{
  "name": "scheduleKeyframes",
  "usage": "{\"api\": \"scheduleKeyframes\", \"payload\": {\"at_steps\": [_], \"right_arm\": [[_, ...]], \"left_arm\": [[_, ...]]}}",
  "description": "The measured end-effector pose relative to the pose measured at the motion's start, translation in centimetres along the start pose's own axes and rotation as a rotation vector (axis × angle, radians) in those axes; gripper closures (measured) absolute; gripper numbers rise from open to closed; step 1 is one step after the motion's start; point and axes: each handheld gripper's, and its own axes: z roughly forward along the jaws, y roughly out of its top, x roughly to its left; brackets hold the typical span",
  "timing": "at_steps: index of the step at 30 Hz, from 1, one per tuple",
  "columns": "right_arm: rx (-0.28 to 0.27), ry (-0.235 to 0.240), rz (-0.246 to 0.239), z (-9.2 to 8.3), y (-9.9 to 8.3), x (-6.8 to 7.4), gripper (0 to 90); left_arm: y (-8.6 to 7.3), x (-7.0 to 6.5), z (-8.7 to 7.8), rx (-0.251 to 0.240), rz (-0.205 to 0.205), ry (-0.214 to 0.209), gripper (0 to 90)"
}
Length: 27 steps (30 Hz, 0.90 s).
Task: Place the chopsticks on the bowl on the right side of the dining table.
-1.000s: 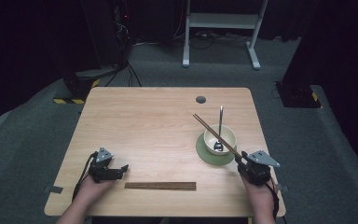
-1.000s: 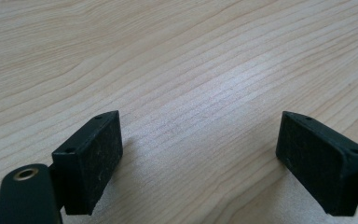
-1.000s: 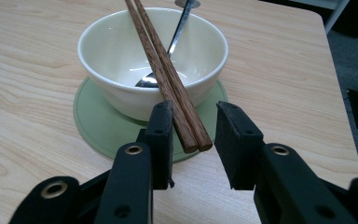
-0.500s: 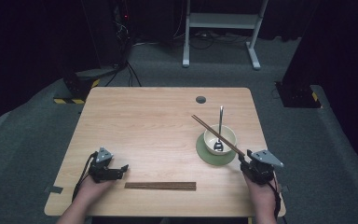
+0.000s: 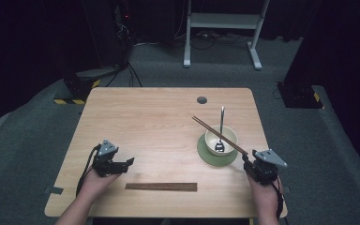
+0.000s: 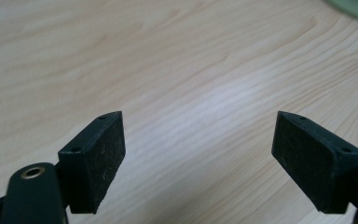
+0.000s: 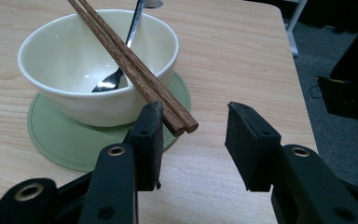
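The right claw (image 7: 193, 140) has just been opening: its jaws stand apart, the chopsticks' (image 7: 135, 70) ends between them, near one pad, with no grip. The chopsticks lie across the bowl (image 7: 93, 60) just ahead, a spoon (image 7: 121, 70) inside, on a green mat (image 7: 74, 144). The left claw (image 6: 198, 154) is spread wide over bare desk (image 6: 168, 56); a second pair of chopsticks (image 5: 161, 186) lies just beside it.

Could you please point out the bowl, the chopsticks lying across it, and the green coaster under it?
bowl (image 7: 56, 100), right gripper view, on its cream outer wall.
chopsticks (image 7: 142, 79), right gripper view, on the shafts where they cross the near rim.
green coaster (image 7: 70, 142), right gripper view, on its bare near part.
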Motion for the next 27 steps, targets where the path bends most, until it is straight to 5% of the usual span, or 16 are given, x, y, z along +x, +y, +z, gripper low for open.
{"api": "scheduleKeyframes", "payload": {"at_steps": [6, 11, 27], "right_arm": [[-0.002, -0.010, 0.005, 0.0, 0.1, -0.1, 57.4], [0.007, -0.013, 0.013, 0.4, 0.1, -0.2, 59.2], [0.036, 0.002, 0.003, 1.5, 0.6, -0.6, 62.3]], "left_arm": [[3.6, -1.6, 1.0, -0.040, 0.043, -0.049, 15.8], [5.6, -3.4, 3.9, -0.021, 0.072, -0.103, 15.2], [10.9, -8.3, 11.7, -0.122, 0.051, -0.135, 22.2]]}}
